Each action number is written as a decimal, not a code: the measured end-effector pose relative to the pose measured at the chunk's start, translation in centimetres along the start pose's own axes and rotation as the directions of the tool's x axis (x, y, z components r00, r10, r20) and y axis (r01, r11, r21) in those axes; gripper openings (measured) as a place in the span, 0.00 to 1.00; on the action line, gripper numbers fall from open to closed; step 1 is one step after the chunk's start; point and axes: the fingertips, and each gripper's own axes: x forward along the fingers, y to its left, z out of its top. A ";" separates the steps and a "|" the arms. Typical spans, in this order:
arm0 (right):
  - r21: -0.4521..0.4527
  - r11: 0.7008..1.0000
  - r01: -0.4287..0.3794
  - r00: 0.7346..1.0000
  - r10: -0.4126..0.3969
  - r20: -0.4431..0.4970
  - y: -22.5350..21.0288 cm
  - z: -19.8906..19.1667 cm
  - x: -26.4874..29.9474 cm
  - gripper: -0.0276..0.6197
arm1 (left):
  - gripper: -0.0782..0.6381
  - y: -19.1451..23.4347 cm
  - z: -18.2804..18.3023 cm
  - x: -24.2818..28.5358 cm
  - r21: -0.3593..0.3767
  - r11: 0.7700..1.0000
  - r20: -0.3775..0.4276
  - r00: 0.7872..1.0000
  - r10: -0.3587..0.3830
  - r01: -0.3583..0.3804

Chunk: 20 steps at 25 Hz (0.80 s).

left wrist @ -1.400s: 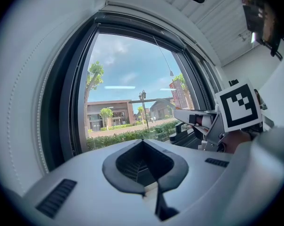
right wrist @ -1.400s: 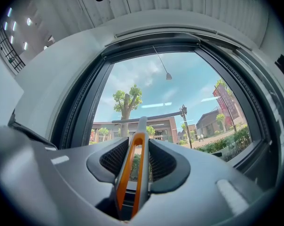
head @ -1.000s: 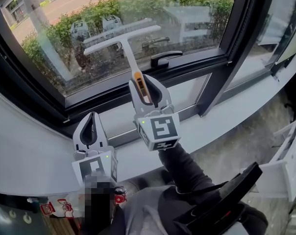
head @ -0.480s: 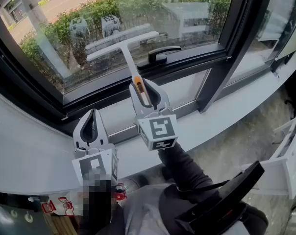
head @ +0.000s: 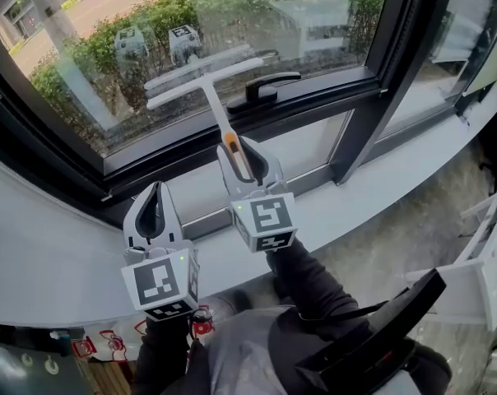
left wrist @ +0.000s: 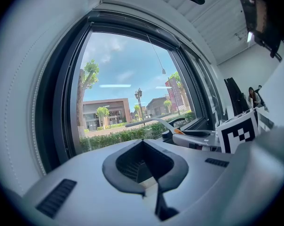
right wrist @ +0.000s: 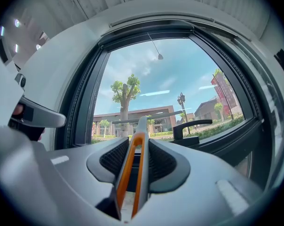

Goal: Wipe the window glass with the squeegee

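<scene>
Both jaws of right hand-held gripper (head: 235, 145) clamp squeegee (head: 216, 105).

Right gripper (head: 242, 151): shell of pale grey plastic, matt and smooth. Inner pads (right wrist: 162, 162) dark, finely ribbed, rubbery look.
Left gripper (head: 152, 204): same matt grey shell.
Marker cube (head: 265, 218) on the right gripper: flat black-on-white print, slight sheen.
Squeegee (head: 206, 76) between the right gripper's jaws: smooth white plastic shaft and crossbar, faint gloss; orange inlay on the grip, smooth.
Window glass (head: 314, 31) ahead of both grippers: clear, glossy, carrying reflections.
Window frame (head: 378, 72): dark, matt, smooth, metal-looking.
Window handle (head: 263, 89) just right of the squeegee head: black, satin.
Sill (head: 380, 194) beneath the grippers: white, smooth, matt.
Sleeve (head: 302, 278) behind the right gripper: dark cloth.
Floor (head: 413, 245) right of it: grey, speckled, rough.
</scene>
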 end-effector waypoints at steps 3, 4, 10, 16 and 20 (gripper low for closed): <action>-0.020 1.000 -0.001 1.000 0.000 -0.020 -0.2 -1.0 -0.2 0.24 | 0.11 -0.2 0.0 0.0 0.000 1.000 -0.001 1.000 -0.002 0.002; -0.018 1.000 -0.002 1.000 0.001 -0.026 -0.3 -1.2 -0.3 0.24 | 0.11 -0.2 0.0 0.0 0.000 1.000 -0.001 1.000 -0.003 0.003; -0.007 1.000 -0.002 0.999 0.002 -0.053 -0.5 -2.6 -0.8 0.24 | 0.11 -0.6 -0.4 0.1 0.000 1.000 -0.005 1.000 -0.008 0.008; -0.013 1.000 -0.006 0.998 0.005 -0.069 -0.6 -3.4 -0.8 0.24 | 0.10 -0.6 -0.5 0.3 0.000 1.000 -0.007 1.000 -0.011 0.011; -0.014 1.000 -0.009 0.997 0.008 -0.074 -0.6 -3.6 -0.9 0.24 | 0.11 -0.7 -0.5 0.3 -0.002 1.000 -0.008 1.000 -0.013 0.013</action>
